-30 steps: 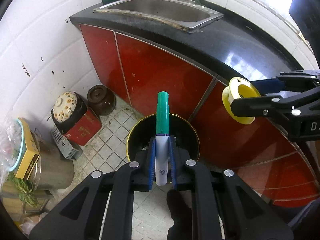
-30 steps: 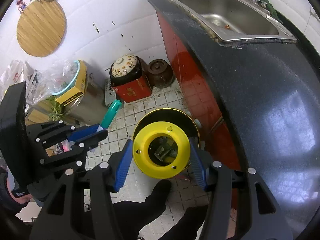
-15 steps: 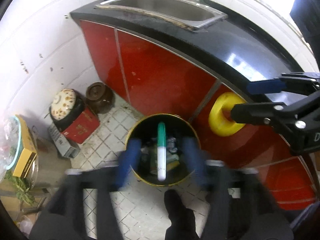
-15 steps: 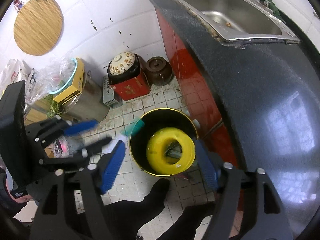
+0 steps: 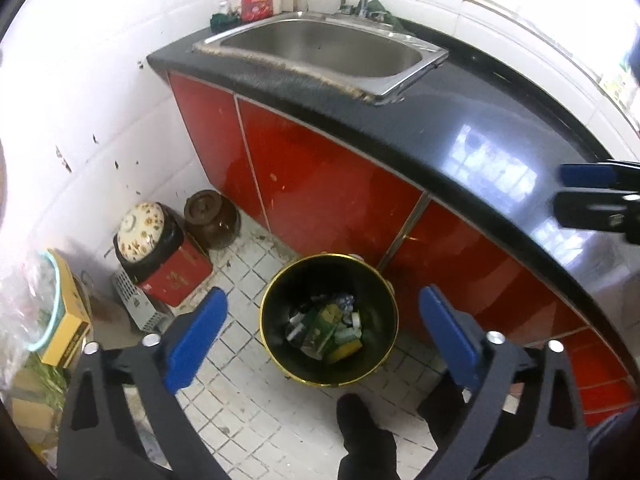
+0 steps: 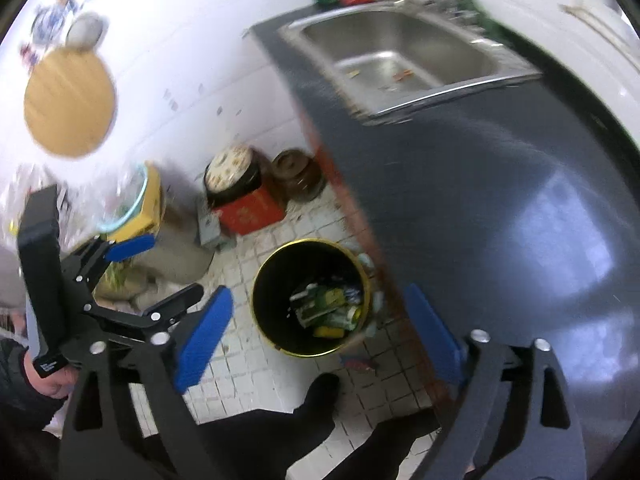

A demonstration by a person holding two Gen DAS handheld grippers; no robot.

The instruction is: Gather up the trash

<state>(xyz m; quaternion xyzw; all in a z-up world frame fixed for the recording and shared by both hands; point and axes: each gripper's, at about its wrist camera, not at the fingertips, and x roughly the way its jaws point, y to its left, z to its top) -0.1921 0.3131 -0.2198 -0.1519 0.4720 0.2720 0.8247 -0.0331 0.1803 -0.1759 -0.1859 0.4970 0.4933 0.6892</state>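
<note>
With both sets of jaws just swung wide and nothing between them, the left gripper and right gripper hung above the bin on the tiled floor by the red cabinet. Trash lay inside it. Drop step looked done. Next move likely called for locating another piece and reaching for it.

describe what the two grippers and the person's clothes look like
Both grippers, left and right, have black angular frames with silver bolts and flat blue pads on the fingers. A dark sleeve covers the left arm, with dark trousers and shoes below.
</note>
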